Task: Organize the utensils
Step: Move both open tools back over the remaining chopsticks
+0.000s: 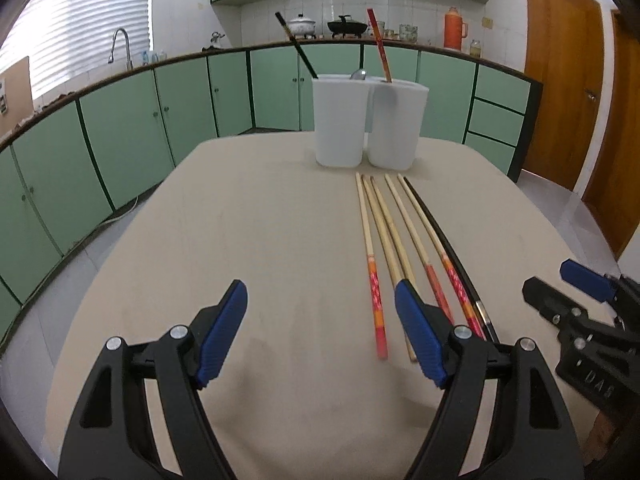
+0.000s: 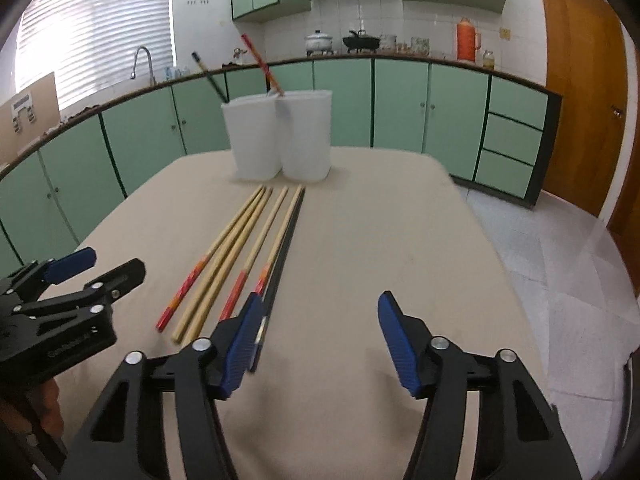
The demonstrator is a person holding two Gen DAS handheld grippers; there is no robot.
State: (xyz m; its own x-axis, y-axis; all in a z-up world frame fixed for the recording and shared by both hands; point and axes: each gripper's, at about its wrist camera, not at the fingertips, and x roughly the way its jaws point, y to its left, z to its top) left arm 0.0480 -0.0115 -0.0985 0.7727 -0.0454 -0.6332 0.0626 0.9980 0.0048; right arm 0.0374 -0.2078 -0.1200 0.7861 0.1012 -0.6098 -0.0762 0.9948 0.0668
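The left gripper [image 1: 322, 334] hangs over a beige table [image 1: 240, 240] with its blue-padded jaws standing apart and nothing between them. Just beyond its right finger [image 1: 420, 336] lie six chopsticks [image 1: 400, 236] side by side, running away toward two white containers [image 1: 370, 122] that stand touching each other at the far end of the table. Four chopsticks have red-orange patterned ends, one is plain wood, and a black chopstick [image 1: 444, 236] lies outermost on the right. A dark chopstick leans out of the left container, a red one out of the right, and a spoon's bowl [image 1: 359, 75] shows between them. The right gripper [image 1: 560, 288] enters at the right edge
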